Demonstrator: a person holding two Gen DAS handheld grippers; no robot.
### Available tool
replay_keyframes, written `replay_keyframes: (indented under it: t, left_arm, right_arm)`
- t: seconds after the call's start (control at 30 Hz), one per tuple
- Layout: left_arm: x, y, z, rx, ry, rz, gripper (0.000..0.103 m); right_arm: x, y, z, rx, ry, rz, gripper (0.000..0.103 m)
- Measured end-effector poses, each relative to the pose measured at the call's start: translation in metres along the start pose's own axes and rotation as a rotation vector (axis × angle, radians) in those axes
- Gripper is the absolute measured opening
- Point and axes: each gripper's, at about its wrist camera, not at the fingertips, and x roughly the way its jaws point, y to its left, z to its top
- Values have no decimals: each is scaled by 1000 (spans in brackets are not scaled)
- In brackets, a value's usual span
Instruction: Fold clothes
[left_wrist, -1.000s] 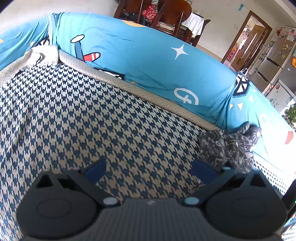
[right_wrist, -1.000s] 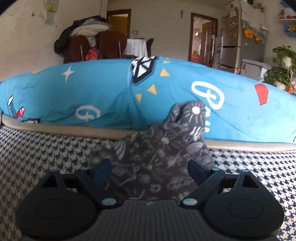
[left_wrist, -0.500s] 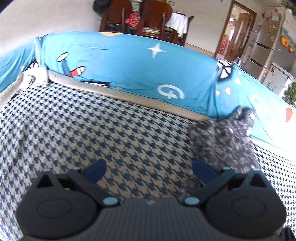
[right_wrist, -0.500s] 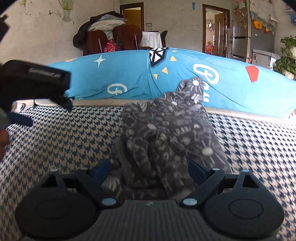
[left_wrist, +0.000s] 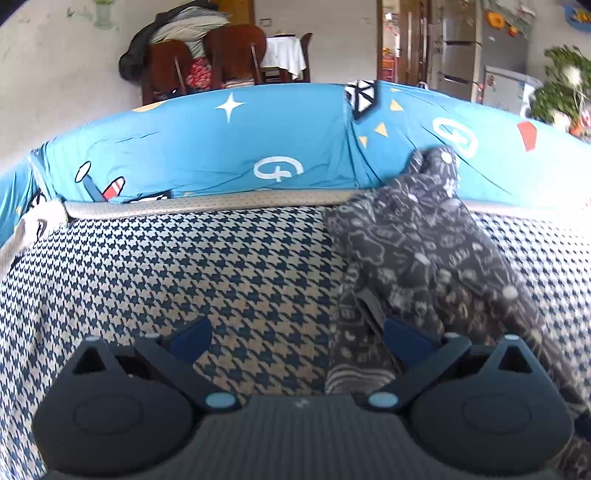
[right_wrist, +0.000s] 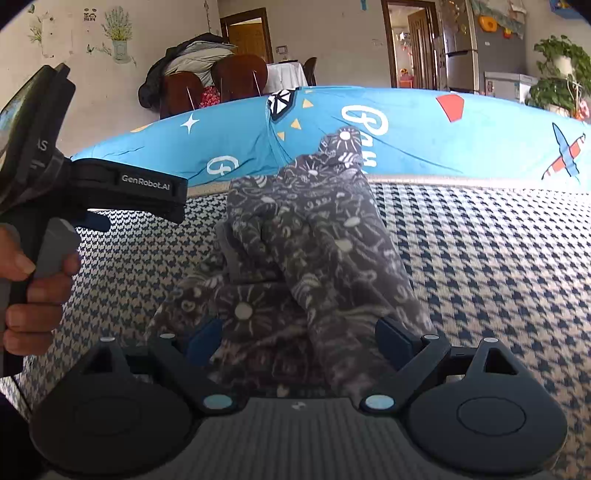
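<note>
The crumpled dark patterned garment (right_wrist: 295, 251) lies unfolded on the houndstooth seat (right_wrist: 480, 258) at twelve o'clock; both grippers have closed in on it. The right gripper (right_wrist: 299, 341) straddles it, wide open; the left gripper (left_wrist: 297, 338) gapes empty at its edge

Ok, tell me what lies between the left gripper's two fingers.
Left wrist view: mostly bare houndstooth cover, with the patterned dark garment at the right finger.

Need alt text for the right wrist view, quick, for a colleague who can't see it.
A crumpled dark grey patterned garment lies on a houndstooth-covered sofa seat, directly ahead of the open right gripper. At left, a hand holds the left gripper; a blue cartoon-print backrest stands behind.
</note>
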Motion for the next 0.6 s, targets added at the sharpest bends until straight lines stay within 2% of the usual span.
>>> replay_keyframes:
  t: [0.2,0.33,0.6]
  left_arm:
    - [-4,-2,-14,10,20,-43,103]
    - [-5,-1,-22,9,31,-32,103]
    - [-5,8,-35,-37,63,-24,103]
  right_arm:
    - [-5,2,-20,-11,44,-9,93]
    - [-5,11,-27,-70,54,-31,97]
    - [-13,2,-32,1,56,-15,98]
